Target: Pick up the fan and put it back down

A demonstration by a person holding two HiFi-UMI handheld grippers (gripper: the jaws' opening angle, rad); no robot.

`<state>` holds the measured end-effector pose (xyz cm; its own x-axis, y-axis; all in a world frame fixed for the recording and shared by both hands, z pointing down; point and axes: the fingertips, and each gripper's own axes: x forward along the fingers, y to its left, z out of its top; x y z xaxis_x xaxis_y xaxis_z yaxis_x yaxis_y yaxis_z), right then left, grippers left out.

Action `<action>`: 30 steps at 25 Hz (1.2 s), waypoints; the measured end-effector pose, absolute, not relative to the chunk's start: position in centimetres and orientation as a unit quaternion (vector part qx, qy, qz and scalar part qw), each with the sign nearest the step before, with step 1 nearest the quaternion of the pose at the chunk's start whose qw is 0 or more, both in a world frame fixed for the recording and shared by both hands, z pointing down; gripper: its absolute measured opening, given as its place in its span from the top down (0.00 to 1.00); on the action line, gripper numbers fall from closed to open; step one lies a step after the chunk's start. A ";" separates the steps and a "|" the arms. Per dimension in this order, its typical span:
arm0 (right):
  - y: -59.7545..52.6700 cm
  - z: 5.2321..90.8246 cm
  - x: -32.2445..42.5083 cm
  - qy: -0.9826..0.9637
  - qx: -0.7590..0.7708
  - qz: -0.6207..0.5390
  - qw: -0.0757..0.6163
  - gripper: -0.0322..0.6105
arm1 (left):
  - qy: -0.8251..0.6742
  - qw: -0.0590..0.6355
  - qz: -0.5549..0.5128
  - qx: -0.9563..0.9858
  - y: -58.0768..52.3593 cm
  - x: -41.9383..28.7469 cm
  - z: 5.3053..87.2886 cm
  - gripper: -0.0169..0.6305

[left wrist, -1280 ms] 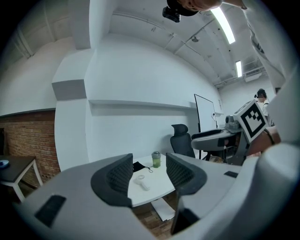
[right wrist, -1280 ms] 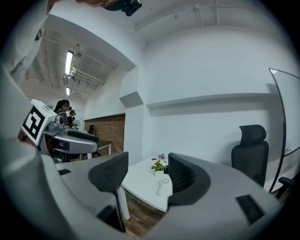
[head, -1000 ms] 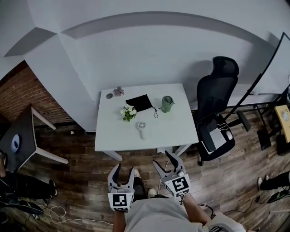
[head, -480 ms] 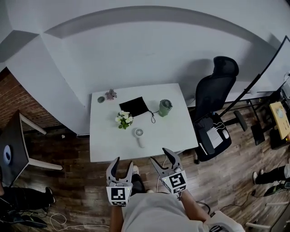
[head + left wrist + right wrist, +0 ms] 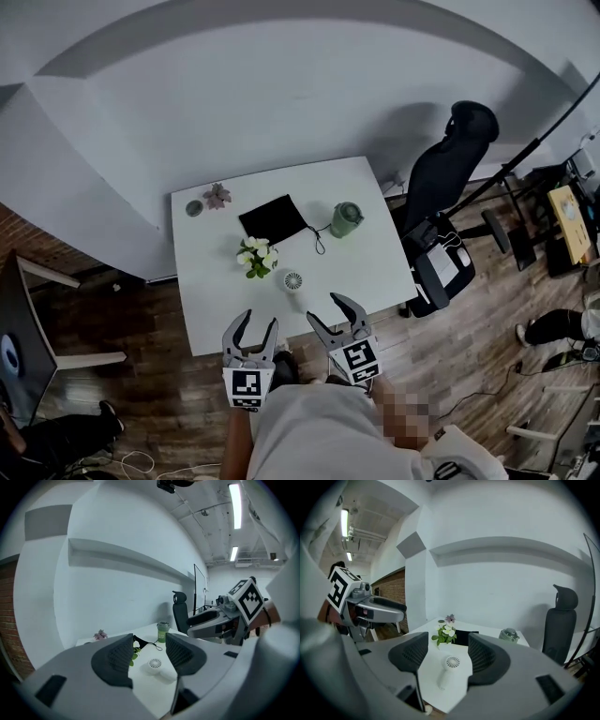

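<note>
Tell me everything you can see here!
Table: one, white, by the wall.
Fan: one, white, lying near the table's front edge.
Flowers: one bunch, white and green, just behind the fan.
Pouch: one, black, behind the flowers.
Cup: one, green, right of the pouch.
Pink plant: one, small, table's back left corner.
Chair: one, black, right of the table.
Left gripper: one, grey, open, empty, near the table's front.
Right gripper: one, grey, open, empty, beside the left.

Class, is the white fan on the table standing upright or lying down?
Lying down: the fan rests flat on the table, its handle along the surface.
</note>
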<state>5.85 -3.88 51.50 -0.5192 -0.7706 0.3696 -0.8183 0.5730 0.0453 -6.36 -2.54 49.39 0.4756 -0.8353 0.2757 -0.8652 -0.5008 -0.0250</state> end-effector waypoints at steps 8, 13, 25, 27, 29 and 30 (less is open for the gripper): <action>-7.9 56.3 2.9 -0.857 0.451 0.096 0.231 0.53 | -0.443 0.099 0.153 0.878 -6.2 -7.3 54.4 0.65; -9.1 58.9 2.4 -0.847 0.449 0.114 0.261 0.52 | -0.424 0.119 0.166 0.882 -7.1 -7.5 56.6 0.65; -10.5 65.5 2.5 -0.841 0.413 0.161 0.311 0.49 | -0.433 0.157 0.191 0.867 -8.6 -7.4 61.0 0.65; -10.8 66.5 2.4 -0.842 0.404 0.168 0.316 0.48 | -0.438 0.164 0.195 0.862 -8.8 -7.2 61.6 0.65; -11.1 67.3 2.3 -0.844 0.393 0.171 0.324 0.47 | -0.444 0.170 0.200 0.857 -9.0 -7.1 62.2 0.65; -11.3 67.8 2.2 -0.845 0.386 0.172 0.328 0.47 | -0.447 0.174 0.201 0.854 -9.1 -7.0 62.5 0.65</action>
<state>2.21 -11.29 67.79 -0.4864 -0.5400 0.6868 -0.7657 0.6422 -0.0373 -7.03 -9.10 62.49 0.5190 -0.6938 0.4993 -0.8337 -0.5397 0.1166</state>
